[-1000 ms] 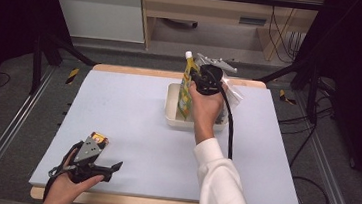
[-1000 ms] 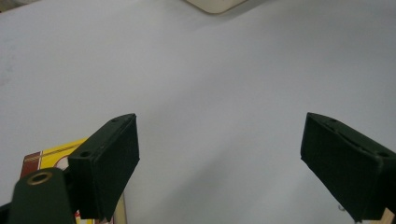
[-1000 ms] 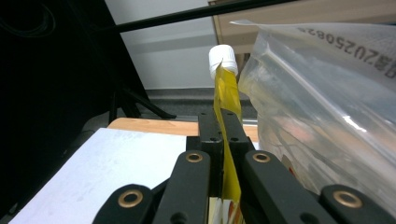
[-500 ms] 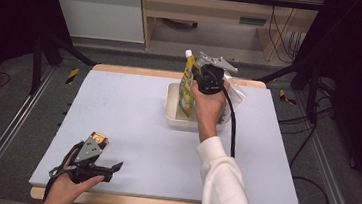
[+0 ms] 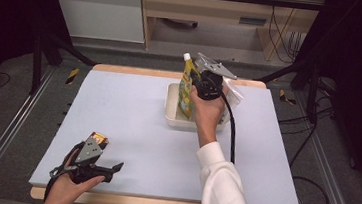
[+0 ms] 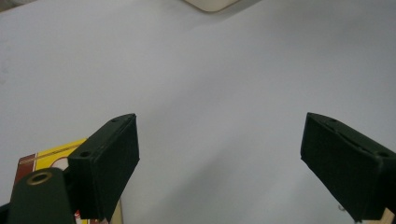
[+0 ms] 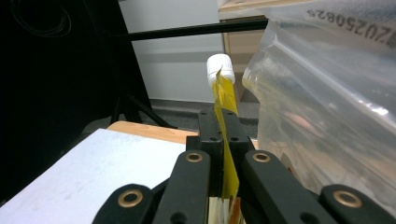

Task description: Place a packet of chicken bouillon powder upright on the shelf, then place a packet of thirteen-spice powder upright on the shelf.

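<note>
Where the pale tabletop (image 5: pixel 131 127) spreads across the high view, a cream tray (image 5: pixel 171 112) sits toward its far edge, right of centre. Standing in this tray is a yellow pouch (image 5: pixel 186 90) with a white screw cap (image 7: pixel 220 66) at its top; beside it, on the right, a clear plastic bag (image 7: pixel 327 102) rises from the same tray. The right gripper (image 5: pixel 206 84) has its jaws shut on the pouch's flat upper edge, just below the cap, with the yellow film pinched thin between the pads. The left gripper (image 5: pixel 112 168) rests near the front left corner of the tabletop, well apart from the tray, its jaws wide and empty, and a small yellow packet (image 6: pixel 53 156) lies just beside it.

Handling, as judged: the pouch looks soft and pliable, likely with liquid weight low down, so it should sag and swing when raised. Its film is smooth and may slip. The stiffest hold appears to be the sealed seam under the cap, where the grip now sits; squeezing the belly would risk deforming it.
</note>
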Tool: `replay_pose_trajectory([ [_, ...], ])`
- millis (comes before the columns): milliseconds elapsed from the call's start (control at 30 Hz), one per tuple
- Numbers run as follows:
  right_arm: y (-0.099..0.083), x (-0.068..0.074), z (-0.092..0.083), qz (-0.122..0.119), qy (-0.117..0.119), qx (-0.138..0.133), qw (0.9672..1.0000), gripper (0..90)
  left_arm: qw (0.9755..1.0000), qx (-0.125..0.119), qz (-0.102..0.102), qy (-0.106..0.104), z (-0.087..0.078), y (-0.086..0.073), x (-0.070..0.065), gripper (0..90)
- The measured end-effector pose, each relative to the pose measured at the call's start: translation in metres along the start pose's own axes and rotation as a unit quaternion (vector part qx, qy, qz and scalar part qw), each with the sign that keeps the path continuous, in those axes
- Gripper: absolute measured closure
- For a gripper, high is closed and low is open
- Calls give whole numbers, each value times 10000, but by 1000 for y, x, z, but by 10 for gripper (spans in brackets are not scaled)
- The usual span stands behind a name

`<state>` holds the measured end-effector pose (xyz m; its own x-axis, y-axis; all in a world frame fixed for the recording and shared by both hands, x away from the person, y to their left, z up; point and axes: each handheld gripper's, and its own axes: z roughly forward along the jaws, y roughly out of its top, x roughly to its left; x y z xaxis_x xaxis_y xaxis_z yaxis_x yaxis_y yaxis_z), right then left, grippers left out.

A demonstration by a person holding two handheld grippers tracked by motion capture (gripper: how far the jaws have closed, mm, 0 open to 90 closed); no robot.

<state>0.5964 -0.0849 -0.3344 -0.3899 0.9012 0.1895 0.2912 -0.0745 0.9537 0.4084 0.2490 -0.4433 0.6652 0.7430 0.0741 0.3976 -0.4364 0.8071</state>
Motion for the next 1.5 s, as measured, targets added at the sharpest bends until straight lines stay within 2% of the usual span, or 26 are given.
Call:
replay_pose_trajectory([
  [233, -3, 1, -2, 9, 23, 39, 10000, 900, 10000, 4, -3, -3, 0, 0, 0, 113],
  [467, -5, 7, -8, -78, 81, 74, 9999, 822, 10000, -6, -13, 15, 0, 0, 1, 113],
  [567, -3, 12, -16, -162, 162, 70, 9997, 729, 10000, -11, -18, 25, -1, 0, 1, 111],
  [633, -3, 13, -18, -166, 175, 76, 9997, 707, 10000, -16, -23, 45, -1, 0, 1, 111],
  [667, -4, 16, -24, -202, 198, 85, 9996, 631, 10000, -14, -22, 62, -2, 0, 2, 109],
  [700, -5, 18, -27, -247, 179, 117, 9995, 588, 10000, -14, -22, 62, -2, 0, 2, 108],
  [767, -5, 19, -30, -276, 157, 134, 9994, 570, 10000, -14, -32, 94, -2, 0, 2, 107],
  [800, -7, 21, -37, -345, 158, 120, 9992, 516, 9999, -13, -35, 111, -2, 0, 2, 106],
  [833, -7, 21, -37, -345, 158, 120, 9992, 516, 9999, -10, -34, 131, -2, 0, 3, 106],
  [900, -12, 23, -46, -413, 97, 146, 9990, 426, 9998, -1, -46, 168, -3, 0, 4, 105],
  [967, -16, 22, -52, -436, 92, 201, 9988, 381, 9997, 5, -82, 211, -3, 0, 4, 104],
  [1067, -23, 21, -60, -430, 103, 217, 9988, 336, 9992, 23, -157, 365, -5, 0, 6, 87],
  [1167, -30, 21, -68, -559, 70, 278, 9980, 294, 9987, -1, -217, 458, -9, 0, 10, 86],
  [1400, -52, 16, -90, -624, 122, 503, 9967, 211, 9985, 46, -343, 417, -12, -2, 19, 76],
  [1500, -65, 13, -100, -774, 125, 679, 9946, 179, 9983, 25, -395, 424, -12, -1, 25, 60],
])
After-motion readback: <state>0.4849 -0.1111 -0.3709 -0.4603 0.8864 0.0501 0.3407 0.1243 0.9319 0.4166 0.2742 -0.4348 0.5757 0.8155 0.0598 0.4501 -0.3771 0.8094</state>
